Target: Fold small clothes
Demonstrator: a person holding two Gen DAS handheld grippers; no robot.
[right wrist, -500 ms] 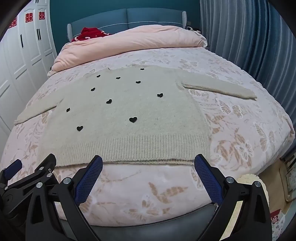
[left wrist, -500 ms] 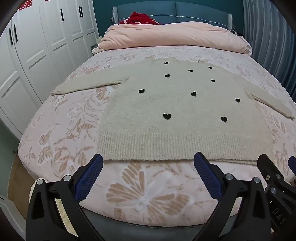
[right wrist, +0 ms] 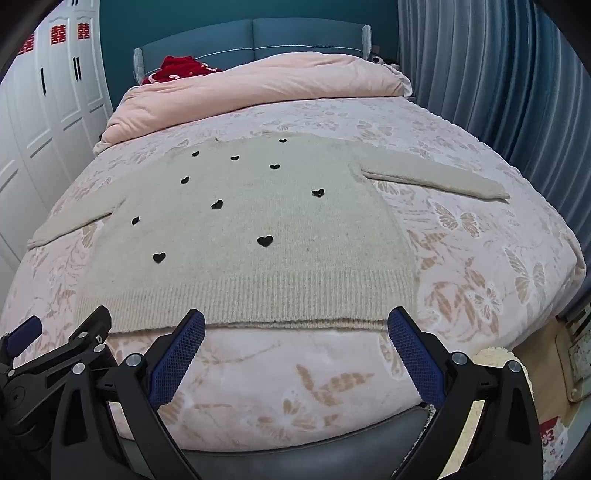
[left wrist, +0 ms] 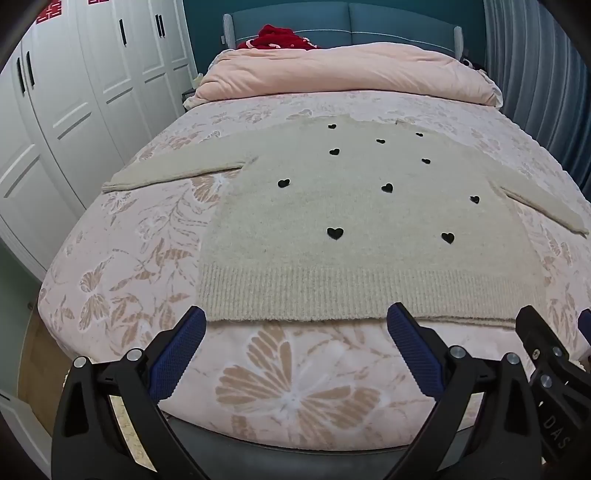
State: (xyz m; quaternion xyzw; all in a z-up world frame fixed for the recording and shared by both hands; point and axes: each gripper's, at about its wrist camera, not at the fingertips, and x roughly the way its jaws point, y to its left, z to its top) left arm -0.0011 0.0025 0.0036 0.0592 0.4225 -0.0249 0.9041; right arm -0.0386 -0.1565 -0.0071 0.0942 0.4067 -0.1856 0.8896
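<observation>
I have the left tool (left wrist: 295, 328) spread wide, its blue pads (left wrist: 177, 356) empty and tilted down at the foot of the bed (left wrist: 122, 266); nothing sits between them but the butterfly-print bedspread (left wrist: 291, 391). The right tool (right wrist: 295, 328) is spread just as wide and holds nothing, and it hangs beside the left one, whose black frame shows at 8 o'clock in the right wrist view. From both tools, the ribbed hem (left wrist: 354, 295) of the beige sweater (left wrist: 369, 221) lies straight ahead at 12 o'clock, just beyond the pad tips and not touched by them. The sweater lies flat on the bed, front up, dotted with small black hearts (left wrist: 335, 232), its hem toward me and its neck toward the headboard. One sleeve (left wrist: 173, 171) stretches out toward 10 o'clock in the left view, the other sleeve (right wrist: 436, 177) toward 2 o'clock in the right view, both flat on the bedspread. Farther out at 12 o'clock a pink duvet (left wrist: 347, 74) is bunched across the bed, with something red (left wrist: 277, 37) behind it against the blue headboard (left wrist: 399, 22). White wardrobe doors (left wrist: 74, 110) stand at 9 o'clock, and a blue curtain (right wrist: 498, 92) hangs at 2 o'clock.
</observation>
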